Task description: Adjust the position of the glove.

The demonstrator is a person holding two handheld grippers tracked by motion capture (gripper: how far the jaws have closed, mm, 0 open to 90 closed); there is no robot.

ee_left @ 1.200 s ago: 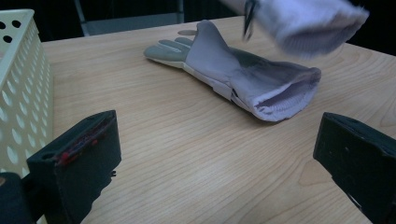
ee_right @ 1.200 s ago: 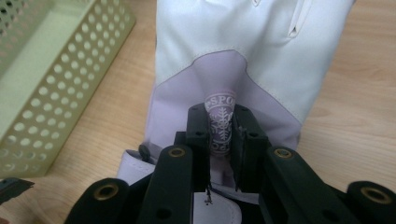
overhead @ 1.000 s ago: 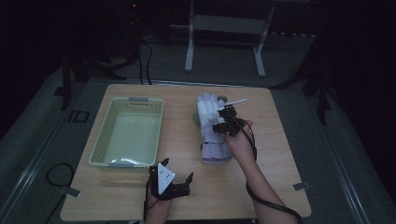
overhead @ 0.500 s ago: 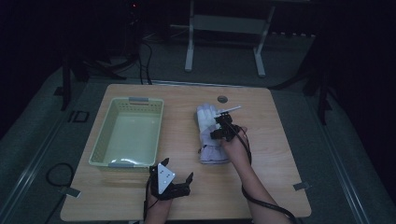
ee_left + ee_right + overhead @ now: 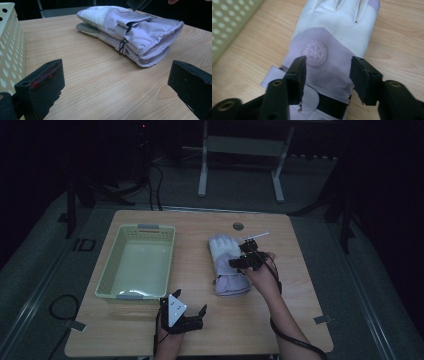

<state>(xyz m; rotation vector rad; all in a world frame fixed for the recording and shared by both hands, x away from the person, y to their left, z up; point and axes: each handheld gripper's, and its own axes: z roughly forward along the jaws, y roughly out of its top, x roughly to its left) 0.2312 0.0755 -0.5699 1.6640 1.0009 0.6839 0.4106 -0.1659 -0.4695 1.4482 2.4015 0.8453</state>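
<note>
Left hand-held gripper low at the surface's near edge, jaws spread, empty.
Right hand-held gripper over the glove, jaws just opening, astride the round emblem seen in its own view; basket left.

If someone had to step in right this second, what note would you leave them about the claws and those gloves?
Right claw: open, jaws just opened, poised over the back of the top glove, pads not pressing on it.
Left claw: open, holding nothing, near the front edge of the table.
Gloves: a stacked pair, flat on the table, right of the basket.
Done: nothing in the basket yet.
Left: probably grip the gloves and move them to the basket.
</note>
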